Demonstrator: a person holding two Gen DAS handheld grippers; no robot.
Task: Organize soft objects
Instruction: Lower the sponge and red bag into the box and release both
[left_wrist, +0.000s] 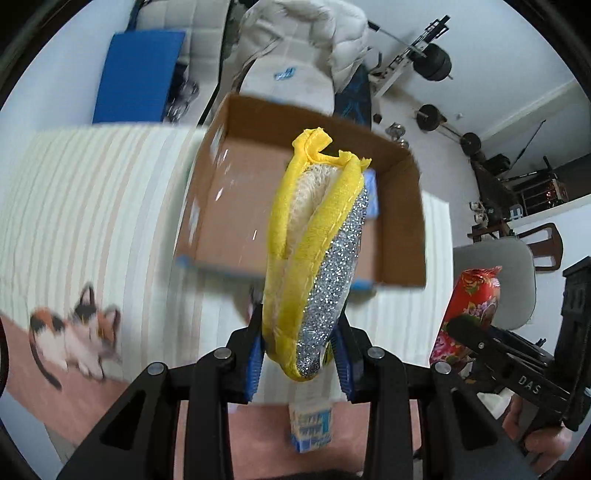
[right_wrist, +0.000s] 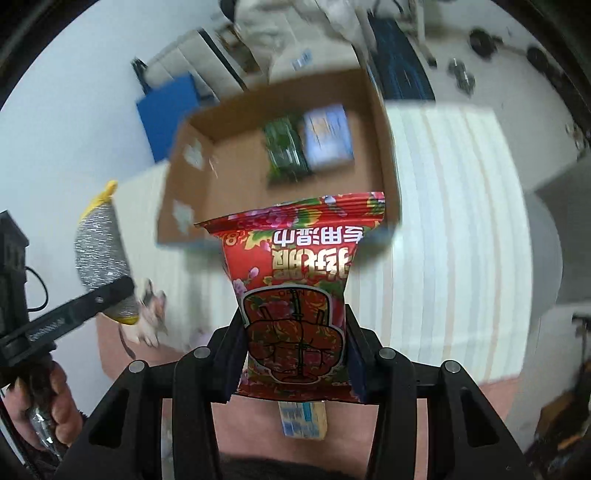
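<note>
My left gripper (left_wrist: 300, 354) is shut on a yellow and silver scrubbing sponge (left_wrist: 314, 251) and holds it above the near edge of an open cardboard box (left_wrist: 229, 206). My right gripper (right_wrist: 295, 365) is shut on a red flowered wet-wipe pack (right_wrist: 295, 295), held in the air in front of the same cardboard box (right_wrist: 236, 177). The box holds a green packet (right_wrist: 286, 149) and a blue packet (right_wrist: 328, 136). The sponge (right_wrist: 98, 251) also shows at the left of the right wrist view, and the red pack (left_wrist: 467, 314) at the right of the left wrist view.
The box sits on a striped cream mat (left_wrist: 92, 206) with a pink border and a cat picture (left_wrist: 74, 332). A small blue and white packet (left_wrist: 310, 428) lies on the pink border below the grippers. A grey chair (left_wrist: 509, 280) stands to the right. Gym weights (left_wrist: 436, 62) are behind.
</note>
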